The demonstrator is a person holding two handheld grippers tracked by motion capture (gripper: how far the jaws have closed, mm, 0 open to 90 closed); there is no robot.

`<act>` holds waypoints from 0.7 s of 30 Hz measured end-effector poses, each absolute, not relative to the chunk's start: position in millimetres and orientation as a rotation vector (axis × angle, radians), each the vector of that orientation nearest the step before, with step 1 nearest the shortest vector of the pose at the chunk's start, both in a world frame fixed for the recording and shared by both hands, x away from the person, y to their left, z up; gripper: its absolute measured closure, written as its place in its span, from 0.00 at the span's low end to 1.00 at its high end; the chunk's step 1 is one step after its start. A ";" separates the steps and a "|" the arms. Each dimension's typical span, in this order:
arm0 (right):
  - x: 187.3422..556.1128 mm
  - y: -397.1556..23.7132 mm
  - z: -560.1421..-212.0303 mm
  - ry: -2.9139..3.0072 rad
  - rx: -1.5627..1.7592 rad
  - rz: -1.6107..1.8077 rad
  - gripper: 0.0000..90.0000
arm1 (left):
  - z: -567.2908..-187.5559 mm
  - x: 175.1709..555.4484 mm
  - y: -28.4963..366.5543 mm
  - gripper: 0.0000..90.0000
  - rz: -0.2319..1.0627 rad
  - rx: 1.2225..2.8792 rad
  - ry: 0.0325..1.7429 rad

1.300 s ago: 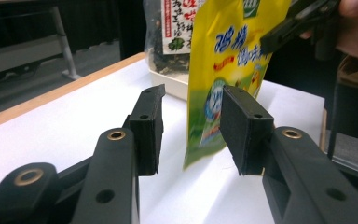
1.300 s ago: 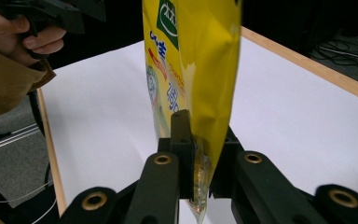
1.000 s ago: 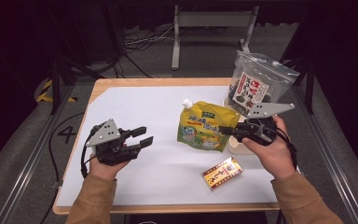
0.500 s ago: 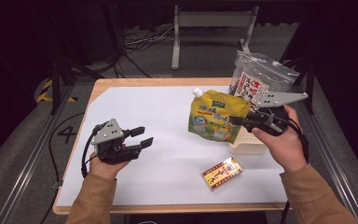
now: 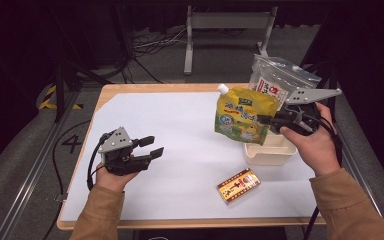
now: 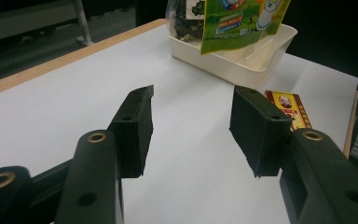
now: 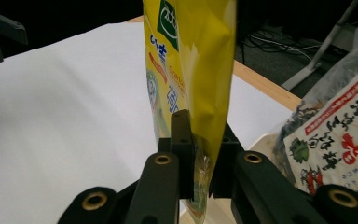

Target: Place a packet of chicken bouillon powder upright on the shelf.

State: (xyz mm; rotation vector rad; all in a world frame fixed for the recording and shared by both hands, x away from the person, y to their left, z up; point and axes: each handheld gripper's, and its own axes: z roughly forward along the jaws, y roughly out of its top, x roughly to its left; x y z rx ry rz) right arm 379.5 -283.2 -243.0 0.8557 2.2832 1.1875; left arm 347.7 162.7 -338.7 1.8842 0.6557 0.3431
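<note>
My right gripper (image 5: 265, 120) is shut on the edge of a yellow spouted drink pouch (image 5: 240, 117) and holds it upright in the air, its bottom over the left end of a white tray (image 5: 267, 155). In the right gripper view the jaws (image 7: 200, 135) pinch the pouch's (image 7: 191, 70) side seam. My left gripper (image 5: 154, 146) rests at the table's left with nothing between its jaws, which have just been opening. In the left gripper view it (image 6: 193, 126) stands open over the bare white mat, facing the pouch (image 6: 242, 18) and the tray (image 6: 242, 70).
A clear bag of dark dried food with a red-and-white label (image 5: 275, 80) stands in the tray behind the pouch. A small red and yellow box (image 5: 237, 186) lies flat near the front edge. The white mat (image 5: 180, 130) covers the wooden table.
My right gripper has carried the pouch up and to the right, from beside the tray to over it. The left hand stays put, its jaws a little wider.
</note>
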 end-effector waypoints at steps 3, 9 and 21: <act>380.9 -287.7 -241.8 2.281 0.864 1.172 0.93 | -339.3 348.0 162.7 0.55 0.337 1.884 0.658; 382.3 -299.9 -240.3 2.273 0.889 1.130 0.93 | -340.2 347.9 162.0 0.55 0.328 1.889 0.661; 382.0 -321.4 -237.5 2.254 0.936 1.077 0.93 | -342.1 350.8 161.8 0.55 0.319 1.902 0.665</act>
